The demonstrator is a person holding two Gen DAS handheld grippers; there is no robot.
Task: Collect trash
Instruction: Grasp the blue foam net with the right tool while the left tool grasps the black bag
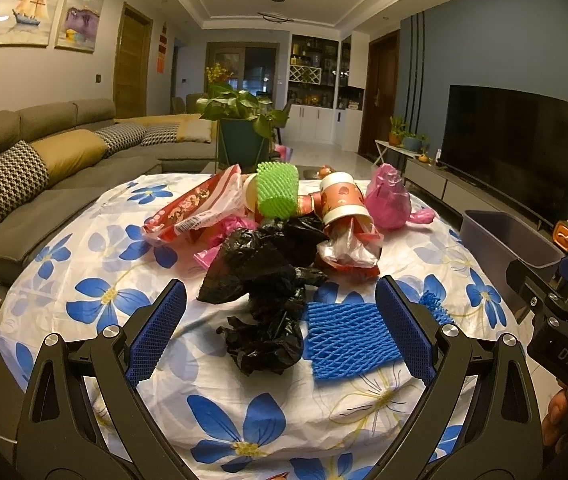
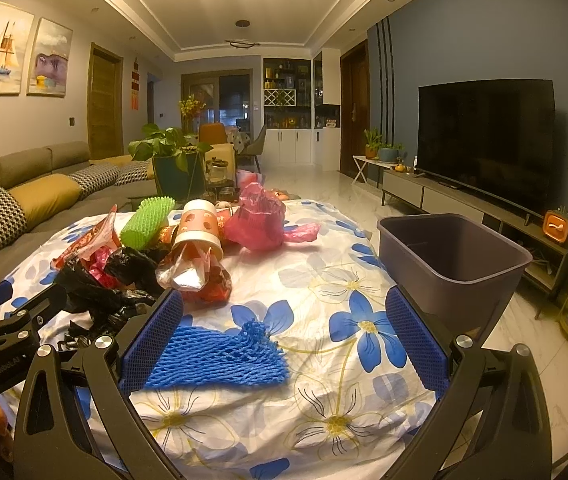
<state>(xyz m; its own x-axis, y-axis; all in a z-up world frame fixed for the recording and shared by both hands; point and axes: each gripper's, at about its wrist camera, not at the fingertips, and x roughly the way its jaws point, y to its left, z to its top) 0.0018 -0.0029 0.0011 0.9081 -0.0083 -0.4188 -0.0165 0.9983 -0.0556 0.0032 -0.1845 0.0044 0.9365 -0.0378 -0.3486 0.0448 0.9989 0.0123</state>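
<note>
Living-room furniture frames the scene: a sofa [image 1: 43, 168] is seen on the left, a television [image 2: 484, 136] on the right, and between them a tabletop [image 1: 243, 408] covered by a white cloth printed with blue flowers.

Little of the task appears to be done. Trash is still heaped on the cloth. From left to right in the left wrist view are found a red-and-white snack wrapper [image 1: 195, 208], a green foam net [image 1: 277, 192], a crumpled black plastic bag [image 1: 263, 280] nearer the camera, a tipped paper cup [image 1: 342, 200] with clear wrapping spilling from it, and a pink plastic bag [image 1: 390, 198]. A blue foam net [image 1: 348, 340] lies flat at the near edge, apart from the heap.

The left gripper [image 1: 279, 332] is held wide, nothing between its pads; the black bag and the blue net lie ahead of it. The right gripper [image 2: 284, 340] is likewise spread wide and empty, with the blue net just before its left pad.

At the far right stands the grey bin [image 2: 452, 252], at the table's edge. As far as its interior can be seen, nothing has been dropped into it, so every piece is judged to remain to be collected.
</note>
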